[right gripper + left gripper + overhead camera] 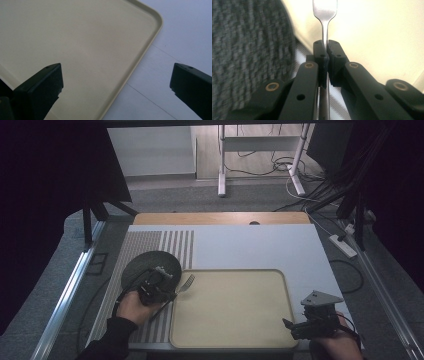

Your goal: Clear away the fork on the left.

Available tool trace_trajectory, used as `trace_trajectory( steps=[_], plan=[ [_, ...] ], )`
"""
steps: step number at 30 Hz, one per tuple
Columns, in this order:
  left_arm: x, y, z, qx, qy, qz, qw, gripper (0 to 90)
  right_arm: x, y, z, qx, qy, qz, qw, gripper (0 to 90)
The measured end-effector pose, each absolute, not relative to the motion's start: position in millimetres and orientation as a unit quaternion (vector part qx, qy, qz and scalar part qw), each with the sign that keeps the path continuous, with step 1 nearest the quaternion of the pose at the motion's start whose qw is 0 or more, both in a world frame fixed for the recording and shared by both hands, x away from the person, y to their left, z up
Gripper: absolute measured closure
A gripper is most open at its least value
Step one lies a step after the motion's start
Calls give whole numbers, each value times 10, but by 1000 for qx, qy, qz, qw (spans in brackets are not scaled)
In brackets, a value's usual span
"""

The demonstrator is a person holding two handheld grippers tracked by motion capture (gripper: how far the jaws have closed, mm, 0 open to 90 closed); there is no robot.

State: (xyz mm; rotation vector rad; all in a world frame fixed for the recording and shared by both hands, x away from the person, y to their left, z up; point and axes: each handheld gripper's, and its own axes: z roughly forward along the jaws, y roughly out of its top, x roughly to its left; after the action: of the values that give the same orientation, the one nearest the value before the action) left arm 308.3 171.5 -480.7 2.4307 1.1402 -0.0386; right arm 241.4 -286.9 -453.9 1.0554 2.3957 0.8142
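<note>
Black jaws of the left gripper are pinching the thin handle of a fork. From the high view, the fork sticks out over the left edge of the tan tray, with its prongs just above the tray's top-left corner. A round dark plate sits just left of the tray. The job looks like putting the fork on the tray. To do it well, keep the fork flat, bring it farther over the tray, lower it until it touches, then let go softly. The right gripper waits at the tray's bottom-right corner, jaws spread wide with nothing between them.
</note>
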Motion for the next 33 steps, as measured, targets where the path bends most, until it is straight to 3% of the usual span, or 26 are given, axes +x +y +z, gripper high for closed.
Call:
trace_trajectory(
  steps=[17, 29, 31, 33],
  plan=[
    [3112, 1123, -4814, 891, 393, -27, 225, 862, 2419, -2864, -4543, 376, 859, 287, 196, 0],
    [3147, 990, -5029, 898, 390, -36, 202, 857, 2416, -2862, -4543, 373, 860, 288, 196, 0],
    [3142, 977, -5067, 900, 383, -39, 204, 845, 2416, -2863, -4543, 373, 860, 288, 196, 0],
    [3136, 969, -5051, 902, 378, -27, 205, 744, 2415, -2862, -4543, 373, 860, 288, 195, 0]
  ],
)
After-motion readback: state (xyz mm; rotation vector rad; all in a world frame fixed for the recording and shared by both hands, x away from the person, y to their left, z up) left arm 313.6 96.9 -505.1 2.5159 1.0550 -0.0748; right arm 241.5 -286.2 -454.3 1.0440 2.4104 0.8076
